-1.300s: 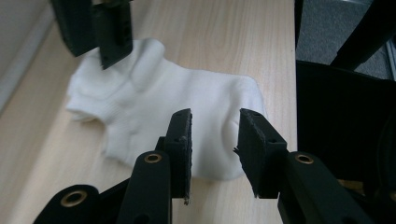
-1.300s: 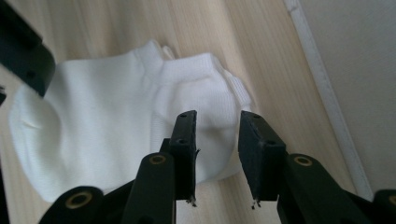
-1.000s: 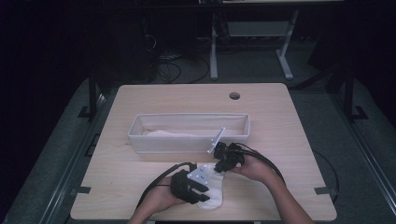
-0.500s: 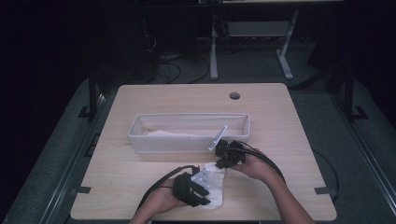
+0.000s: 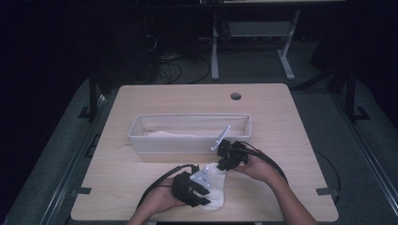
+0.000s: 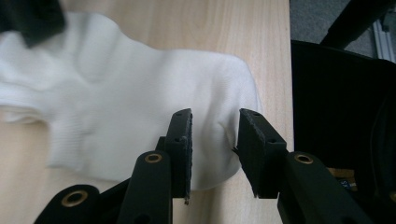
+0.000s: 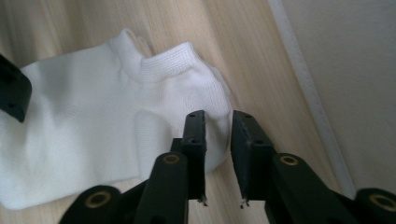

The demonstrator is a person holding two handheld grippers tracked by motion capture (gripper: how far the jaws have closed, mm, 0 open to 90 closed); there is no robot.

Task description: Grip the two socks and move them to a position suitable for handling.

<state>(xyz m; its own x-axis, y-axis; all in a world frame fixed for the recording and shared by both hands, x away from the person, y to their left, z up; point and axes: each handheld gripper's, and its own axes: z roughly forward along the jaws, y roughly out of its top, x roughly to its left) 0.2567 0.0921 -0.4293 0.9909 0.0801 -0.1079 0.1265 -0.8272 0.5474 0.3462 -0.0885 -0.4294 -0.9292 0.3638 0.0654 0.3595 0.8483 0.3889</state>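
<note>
Dark floor and a tangle of cables surround a pale wooden table (image 5: 141, 187), bare except for a long white bin (image 5: 187, 140) set across its middle and a white sock (image 5: 217, 187) lying flat near the front edge, just before the bin. Something pale lies inside the bin at its left end — probably more cloth, though I cannot tell for sure.

Both tools work on the sock. The left gripper (image 6: 214, 140) comes at its rounded end near the table's edge; its jaws stand apart with a fold of fabric between them, and the pads do not look to be pressing, so it counts as open. They have just been opening a little further. The right gripper (image 7: 217, 140) sits at the other end, beside the ribbed cuff, close to the bin's wall. Its jaws have just been opening from nearly closed, and the gap now shows sock and wood between them, with no pinch on the cloth.

One tool at each end suits a sock being flattened or laid out: holding both ends keeps it from bunching. With both jaws slack, my guess is the sock has been let go where it lies — or is about to be re-gripped for a fold or a lift into the bin.

No brand, label or writing can be read anywhere.
</note>
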